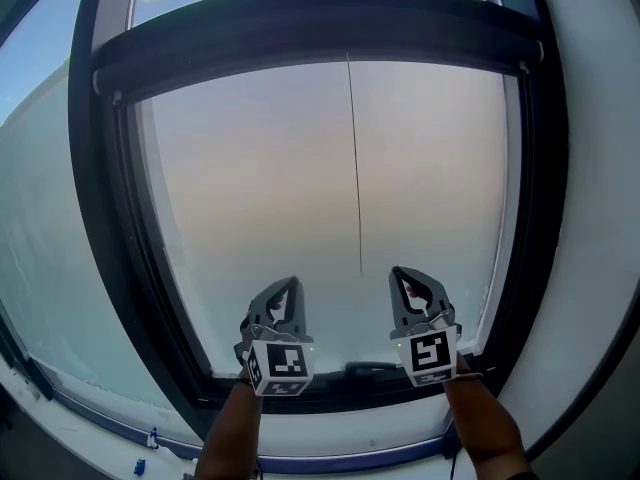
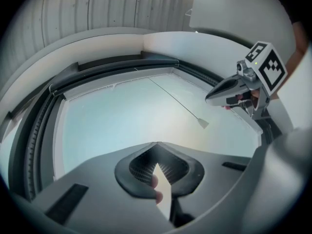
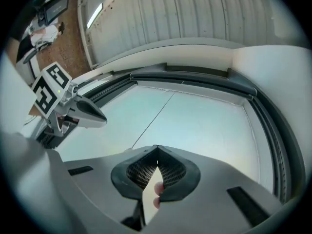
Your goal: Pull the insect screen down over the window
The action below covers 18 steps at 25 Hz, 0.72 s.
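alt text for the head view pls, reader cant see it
Two hand-held grippers, the left gripper and right gripper, are held side by side low before a dark-framed window, both with jaws shut and empty. A thin cord hangs down the pale pane from a dark bar across the top.

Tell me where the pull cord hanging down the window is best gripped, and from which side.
Probably the small tab at the lower end of the cord: it is wider than the thin string above. Come from the room side, with jaws opened either side of it. The right gripper, currently shut, is the nearer one.
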Available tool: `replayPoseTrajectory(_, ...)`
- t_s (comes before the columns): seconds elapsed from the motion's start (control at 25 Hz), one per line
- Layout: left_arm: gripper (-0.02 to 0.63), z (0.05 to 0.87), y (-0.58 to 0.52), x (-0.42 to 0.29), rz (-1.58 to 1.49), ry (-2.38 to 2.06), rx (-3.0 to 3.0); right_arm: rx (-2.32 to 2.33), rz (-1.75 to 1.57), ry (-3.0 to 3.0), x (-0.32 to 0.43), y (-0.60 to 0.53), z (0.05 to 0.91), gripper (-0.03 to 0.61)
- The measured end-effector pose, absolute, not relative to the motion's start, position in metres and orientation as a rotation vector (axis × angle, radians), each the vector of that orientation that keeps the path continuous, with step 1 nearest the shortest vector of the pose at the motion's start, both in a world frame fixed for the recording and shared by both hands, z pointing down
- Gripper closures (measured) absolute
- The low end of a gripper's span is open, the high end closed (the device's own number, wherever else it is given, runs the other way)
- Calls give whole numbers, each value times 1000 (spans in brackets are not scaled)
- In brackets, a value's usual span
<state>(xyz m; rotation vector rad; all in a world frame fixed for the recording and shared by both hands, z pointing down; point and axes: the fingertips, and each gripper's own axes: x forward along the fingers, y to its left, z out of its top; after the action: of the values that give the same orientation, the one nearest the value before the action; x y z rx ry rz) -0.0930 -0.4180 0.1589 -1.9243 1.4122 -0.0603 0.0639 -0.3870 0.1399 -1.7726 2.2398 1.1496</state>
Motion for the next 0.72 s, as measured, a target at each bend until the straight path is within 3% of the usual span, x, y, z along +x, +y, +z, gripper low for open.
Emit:
replayPoseTrajectory(0.32,612,79,-427,-118,-166,1549,-1666,-1867,1483,2166,78,-393,59,576)
replayPoseTrajectory(0.52,612,18,-425,-102,-295,1467,-1509,-2002,1957,1907,70,-389,-3,576)
replayPoseTrajectory(0.72,611,-15,-432,-87,-401,1442,-1362,-2053,2159,1793,58,-395,-43,577)
